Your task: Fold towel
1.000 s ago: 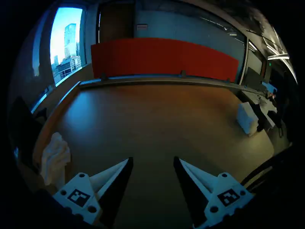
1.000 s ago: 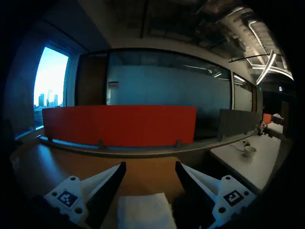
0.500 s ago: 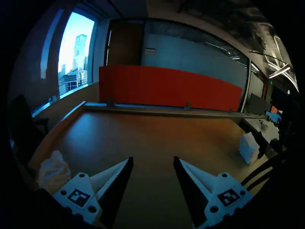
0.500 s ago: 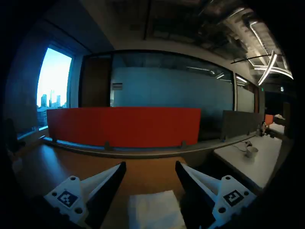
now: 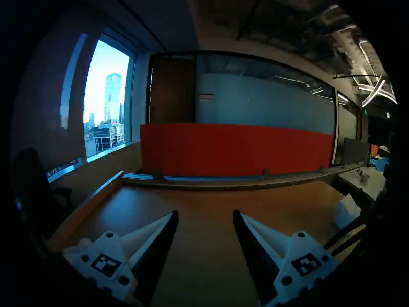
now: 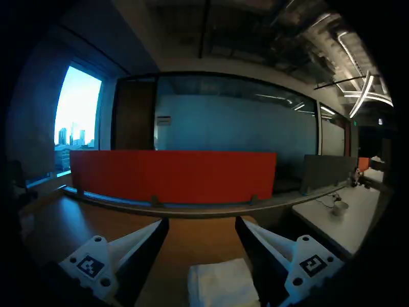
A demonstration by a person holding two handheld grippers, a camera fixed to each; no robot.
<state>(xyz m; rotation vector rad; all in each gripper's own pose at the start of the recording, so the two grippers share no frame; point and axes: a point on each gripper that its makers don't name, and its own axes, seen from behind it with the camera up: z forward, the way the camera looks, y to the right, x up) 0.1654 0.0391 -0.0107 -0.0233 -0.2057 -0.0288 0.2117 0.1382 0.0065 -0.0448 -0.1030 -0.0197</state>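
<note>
The folded white towel [image 6: 223,284] lies flat on the brown wooden table [image 6: 199,245], low in the right gripper view, framed between the spread fingers of my right gripper [image 6: 201,221], which grasps nothing. My left gripper [image 5: 204,215] likewise hangs released over bare tabletop [image 5: 204,204], its jaws parted; in its view a white folded cloth [image 5: 347,210] sits near the table's right edge. Behind the table stands a long red partition panel [image 6: 174,176], with a bright window [image 6: 76,123] to the left and a white desk [image 6: 342,225] to the right.
</note>
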